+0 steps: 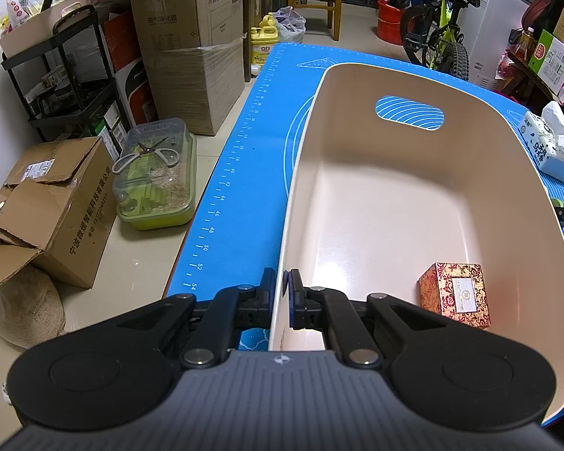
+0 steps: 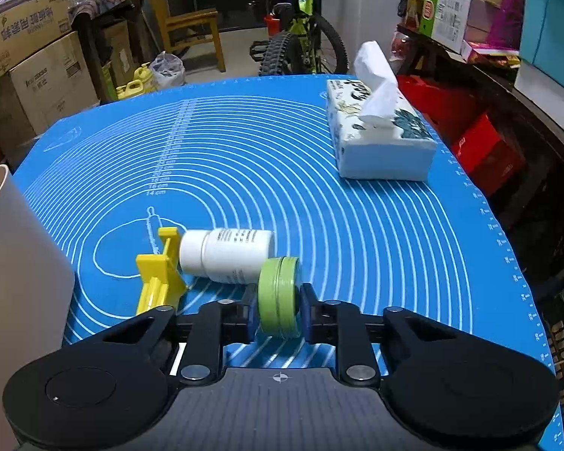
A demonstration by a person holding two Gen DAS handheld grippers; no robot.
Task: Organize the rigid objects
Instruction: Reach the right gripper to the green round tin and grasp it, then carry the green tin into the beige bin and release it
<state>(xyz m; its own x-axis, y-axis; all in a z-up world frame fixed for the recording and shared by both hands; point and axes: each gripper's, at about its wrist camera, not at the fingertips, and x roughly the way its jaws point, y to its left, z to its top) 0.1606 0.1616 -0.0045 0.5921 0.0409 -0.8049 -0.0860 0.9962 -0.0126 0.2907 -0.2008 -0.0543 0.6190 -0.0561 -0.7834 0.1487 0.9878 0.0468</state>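
My left gripper (image 1: pixel 282 293) is shut on the near left wall of a cream plastic bin (image 1: pixel 357 173) that stands on the blue mat (image 1: pixel 244 173). A red and gold patterned box (image 1: pixel 455 294) lies inside the bin at its near right. My right gripper (image 2: pixel 278 312) is shut on a round green tin (image 2: pixel 278 297), held on edge just above the mat (image 2: pixel 282 158). A white pill bottle (image 2: pixel 227 255) lies on its side just beyond the tin. A yellow plastic piece (image 2: pixel 158 276) lies to its left. The bin's corner (image 2: pixel 15 255) shows at the left.
A tissue box (image 2: pixel 376 139) stands at the mat's far right; it also shows in the left wrist view (image 1: pixel 547 146). Cardboard boxes (image 1: pixel 52 206), a black rack (image 1: pixel 67 82) and a green clear-lidded container (image 1: pixel 156 176) crowd the floor left of the table. A bicycle (image 2: pixel 300 41) stands beyond.
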